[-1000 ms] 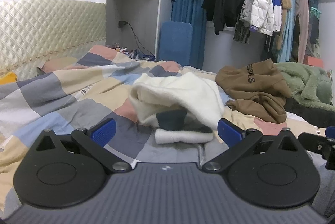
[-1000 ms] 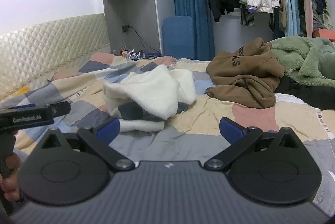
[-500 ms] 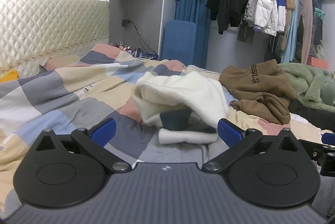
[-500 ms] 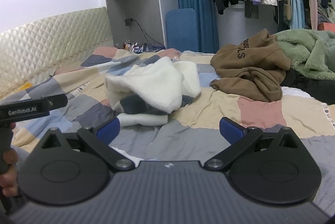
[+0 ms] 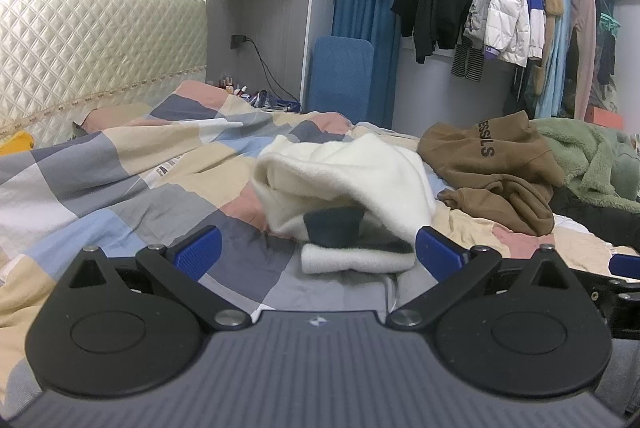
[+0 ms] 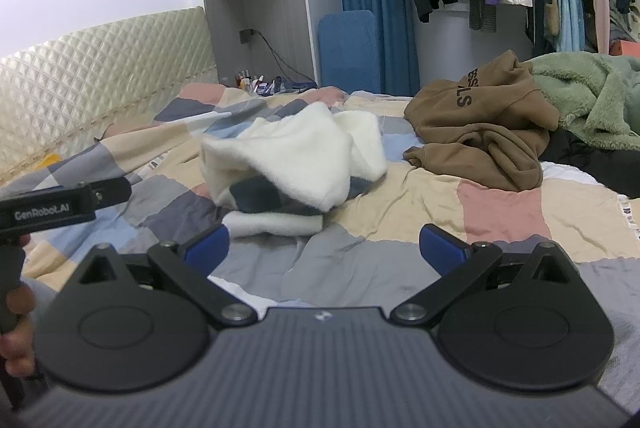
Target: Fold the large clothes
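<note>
Both the left claw (image 5: 318, 252) and the right claw (image 6: 325, 246) hover spread wide and empty above the near edge of the bed (image 5: 120, 188). Just beyond them the white fleece garment (image 5: 352, 184) lies crumpled mid-quilt, a brown hoodie (image 5: 492, 172) farther right.

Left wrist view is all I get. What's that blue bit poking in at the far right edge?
Observer: Probably a fingertip of the right gripper. Its own camera shows it open, with nothing between the fingers.
Operator: Who holds my one?
Observer: A hand grips the handle of the left gripper; its side reads GenRobot.AI.
Operator: Is the white garment a single lump?
Observer: From the right, the white garment shows a second fold behind the front one.
</note>
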Demonstrator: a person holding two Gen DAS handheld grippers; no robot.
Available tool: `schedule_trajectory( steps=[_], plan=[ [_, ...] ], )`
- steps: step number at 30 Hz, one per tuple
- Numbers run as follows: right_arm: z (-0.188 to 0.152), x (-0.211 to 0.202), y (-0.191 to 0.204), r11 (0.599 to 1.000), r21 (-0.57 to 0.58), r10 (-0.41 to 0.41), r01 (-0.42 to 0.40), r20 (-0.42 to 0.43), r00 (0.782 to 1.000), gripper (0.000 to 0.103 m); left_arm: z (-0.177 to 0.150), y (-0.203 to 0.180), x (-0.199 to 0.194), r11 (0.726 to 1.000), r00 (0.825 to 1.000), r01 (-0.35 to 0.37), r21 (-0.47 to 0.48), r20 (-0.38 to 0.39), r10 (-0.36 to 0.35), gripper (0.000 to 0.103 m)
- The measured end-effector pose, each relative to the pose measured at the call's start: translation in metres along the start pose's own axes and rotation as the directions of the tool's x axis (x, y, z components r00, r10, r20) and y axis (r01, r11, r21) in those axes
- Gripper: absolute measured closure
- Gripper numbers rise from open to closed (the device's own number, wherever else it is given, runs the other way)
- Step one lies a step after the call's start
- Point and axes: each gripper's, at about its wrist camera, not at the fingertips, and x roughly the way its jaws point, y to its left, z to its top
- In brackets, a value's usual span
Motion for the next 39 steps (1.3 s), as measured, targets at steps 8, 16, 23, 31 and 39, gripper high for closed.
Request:
schedule_trajectory(
  steps=[8, 16, 23, 31, 39],
  plan=[
    [-0.003, 0.002, 0.000, 1.000, 0.006, -0.001, 0.001, -0.007, 1.000, 0.000, 0.000, -0.005, 0.005, 1.000, 1.000, 0.014, 0.020, 0.000, -0.014, 0.000],
    [-0.001, 0.005, -0.002, 1.000, 0.018, 0.004, -0.004, -0.024, 1.000, 0.000, 0.001, -0.012, 0.012, 0.999, 1.000, 0.030, 0.030, 0.005, -0.030, 0.000],
    [0.001, 0.013, 0.000, 1.000, 0.029, 0.014, -0.012, -0.048, 0.999, 0.000, 0.002, -0.004, 0.022, 0.999, 0.999, 0.039, -0.004, -0.017, -0.039, 0.000],
    [0.005, 0.022, 0.006, 1.000, 0.017, 0.006, -0.005, -0.058, 0.998, 0.000, 0.002, 0.001, 0.030, 1.000, 0.999, 0.030, -0.006, -0.016, -0.030, 0.000],
    [0.007, 0.030, 0.003, 1.000, 0.019, 0.004, -0.003, -0.063, 0.998, 0.000, 0.006, -0.005, 0.048, 1.000, 1.000, 0.022, -0.017, -0.020, -0.022, 0.000]
  ],
)
